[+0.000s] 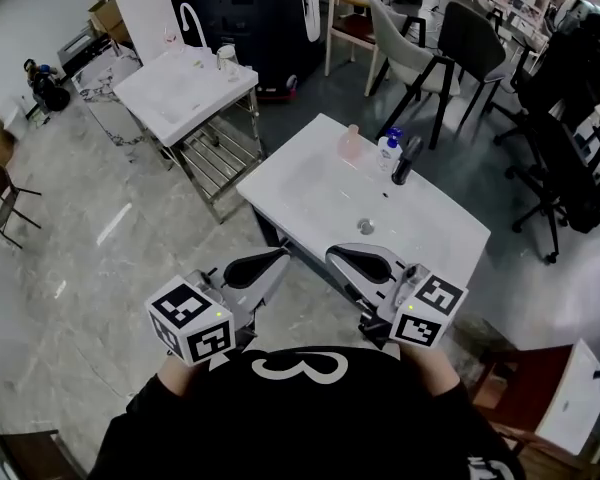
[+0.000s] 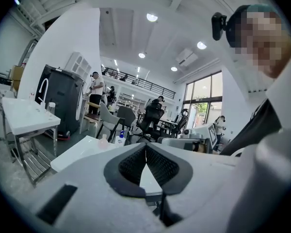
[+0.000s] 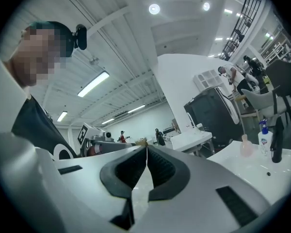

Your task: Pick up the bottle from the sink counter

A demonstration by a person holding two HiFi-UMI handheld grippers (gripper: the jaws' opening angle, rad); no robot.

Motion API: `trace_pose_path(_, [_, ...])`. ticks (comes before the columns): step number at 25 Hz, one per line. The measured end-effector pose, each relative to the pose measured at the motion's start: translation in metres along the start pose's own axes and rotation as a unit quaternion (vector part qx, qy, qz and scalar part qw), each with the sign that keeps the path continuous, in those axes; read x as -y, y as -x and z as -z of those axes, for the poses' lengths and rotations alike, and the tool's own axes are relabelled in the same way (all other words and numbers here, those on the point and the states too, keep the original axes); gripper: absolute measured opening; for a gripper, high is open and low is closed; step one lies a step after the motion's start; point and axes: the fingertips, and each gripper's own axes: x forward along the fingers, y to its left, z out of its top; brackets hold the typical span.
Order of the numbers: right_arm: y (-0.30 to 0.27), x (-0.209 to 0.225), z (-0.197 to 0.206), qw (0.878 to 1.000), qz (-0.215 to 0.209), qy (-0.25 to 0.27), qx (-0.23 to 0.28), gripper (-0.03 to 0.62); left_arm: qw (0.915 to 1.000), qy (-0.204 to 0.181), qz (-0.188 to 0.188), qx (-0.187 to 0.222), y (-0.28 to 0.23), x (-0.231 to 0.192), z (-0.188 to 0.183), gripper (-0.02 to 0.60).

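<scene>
While the white sink surface (image 1: pixel 300 183) lies ahead, left claw (image 1: pixel 283 255) and right claw (image 1: pixel 332 256) hang clenched on nothing, well short of the pump bottle (image 1: pixel 388 150).
Both claws sit side by side at the surface's 6 o'clock edge, and each claw's own view shows its dark pads meeting at the tip with nothing between. Toward 1 o'clock on the surface stands a black tap (image 1: pixel 406 160). The white, blue-topped pump bottle is upright just beside the tap at its 10 o'clock, and a pink bottle (image 1: pixel 351 144) stands near that one's 9 o'clock, also upright.
</scene>
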Motion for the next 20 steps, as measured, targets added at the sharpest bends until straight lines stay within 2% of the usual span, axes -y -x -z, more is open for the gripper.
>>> trace_pose_path(6, [0.007, 0.020, 0.008, 0.999, 0.034, 0.014, -0.013, 0.015, 0.9998, 0.001, 0.018, 0.003, -0.017, -0.010, 0.009, 0.015])
trace_pose_path(10, [0.005, 0.026, -0.002, 0.998, 0.049, 0.036, -0.023, 0.014, 0.9993, 0.012, 0.035, -0.005, -0.026, -0.014, 0.006, 0.015])
trace_pose_path(15, [-0.001, 0.048, -0.014, 0.996, 0.075, 0.041, -0.018, 0.014, 0.9985, 0.015, 0.053, 0.002, -0.042, -0.030, -0.008, 0.015])
trace_pose_path(20, [-0.010, 0.079, -0.010, 0.993, 0.109, 0.033, -0.021, 0.015, 0.9970, 0.026, 0.071, -0.014, -0.060, -0.056, -0.004, 0.015])
